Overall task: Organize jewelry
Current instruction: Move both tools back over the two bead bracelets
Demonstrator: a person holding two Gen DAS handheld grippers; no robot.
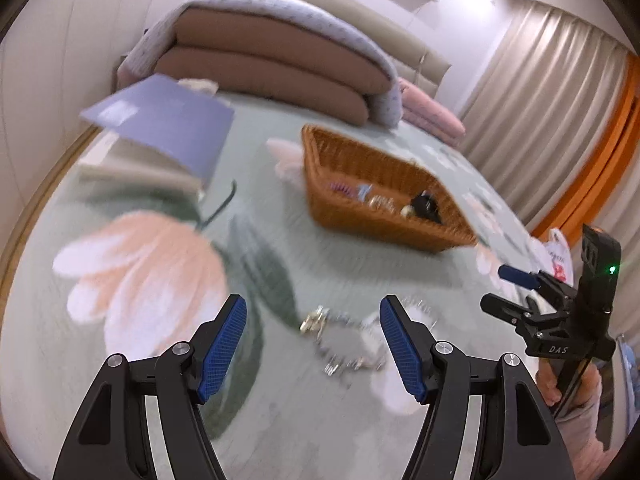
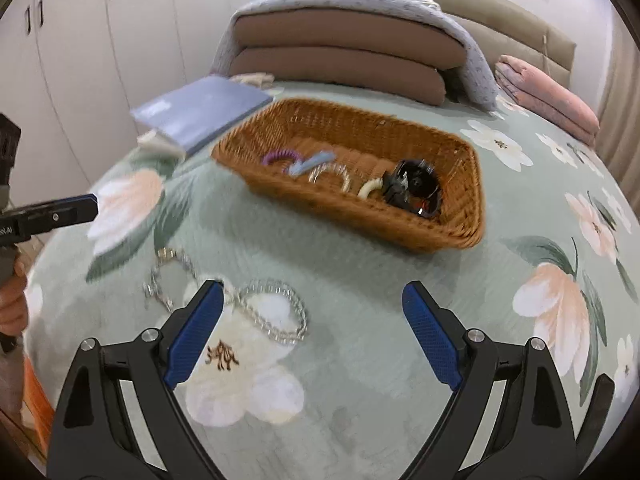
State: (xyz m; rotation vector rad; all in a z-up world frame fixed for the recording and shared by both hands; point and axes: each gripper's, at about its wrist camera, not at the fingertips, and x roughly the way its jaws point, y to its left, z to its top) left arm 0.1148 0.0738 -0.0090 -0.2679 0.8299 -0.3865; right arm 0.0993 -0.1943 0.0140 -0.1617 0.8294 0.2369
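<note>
The left tongs (image 1: 313,346) stand open above the bed's green flowered quilt (image 2: 360,280), with nothing pressed between their blue ribbed pads (image 1: 224,346). Beyond and between the pads, a silver chain necklace (image 1: 340,340) lies loose on the quilt, blurred by motion. The right tongs (image 2: 313,334) also stand wide open and empty. A clear beaded bracelet (image 2: 276,312) lies on the quilt just beside their left pad, on a printed white flower, and the chain necklace trails to its left.

Farther up the bed sits a brown woven wicker basket (image 2: 460,236). Inside it lie a purple coiled hair tie (image 2: 280,157), a light blue band (image 2: 310,162), a pale beaded bracelet (image 2: 338,178), a cream ring (image 2: 370,190) and a black watch-like piece (image 2: 414,188). A blue-grey flat book (image 2: 200,114) rests to the basket's left, near stacked brown pillows (image 2: 340,64).
</note>
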